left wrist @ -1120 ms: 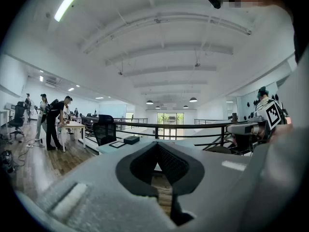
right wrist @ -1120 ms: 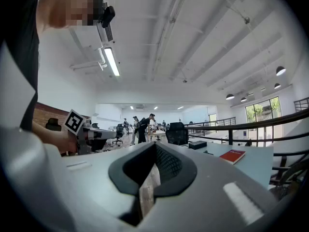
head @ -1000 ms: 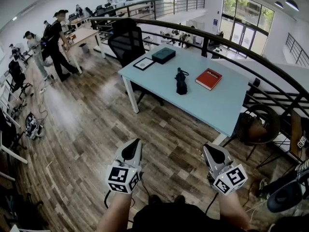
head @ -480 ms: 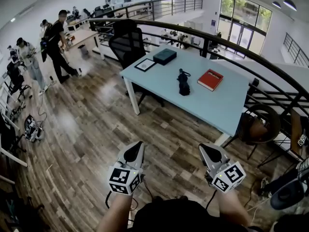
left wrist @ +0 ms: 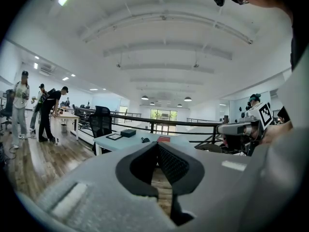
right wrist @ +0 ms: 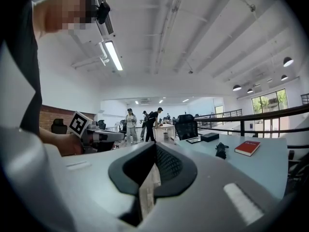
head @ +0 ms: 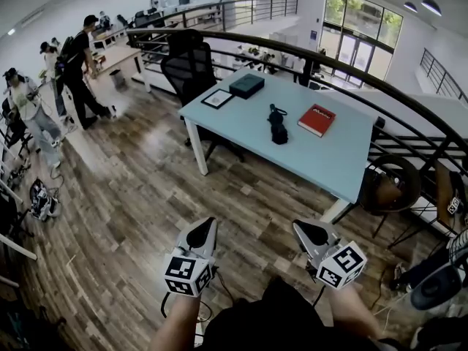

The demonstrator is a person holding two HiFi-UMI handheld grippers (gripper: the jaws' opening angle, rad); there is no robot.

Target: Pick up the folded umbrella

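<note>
The folded black umbrella (head: pixel 277 125) lies in the middle of the light-blue table (head: pixel 329 163), far ahead of both grippers. It shows small in the left gripper view (left wrist: pixel 145 140) and in the right gripper view (right wrist: pixel 221 150). My left gripper (head: pixel 208 222) and right gripper (head: pixel 297 225) hang side by side over the wooden floor, well short of the table. Both point level toward it. Each has its tips meeting (left wrist: pixel 156 144) (right wrist: pixel 154 144), with nothing held.
On the table are a red book (head: pixel 316 120), a dark box (head: pixel 247 85) and a framed picture (head: pixel 218 99). A black office chair (head: pixel 189 61) stands behind it, and a curved dark railing (head: pixel 380 97) runs past. People stand at desks far left (head: pixel 77 72). A round stool (head: pixel 391 185) sits at the right.
Both grippers have moved forward over the floor toward the table, which sits slightly nearer in the head view. The people at the far left have shifted. Both jaws stay closed.
</note>
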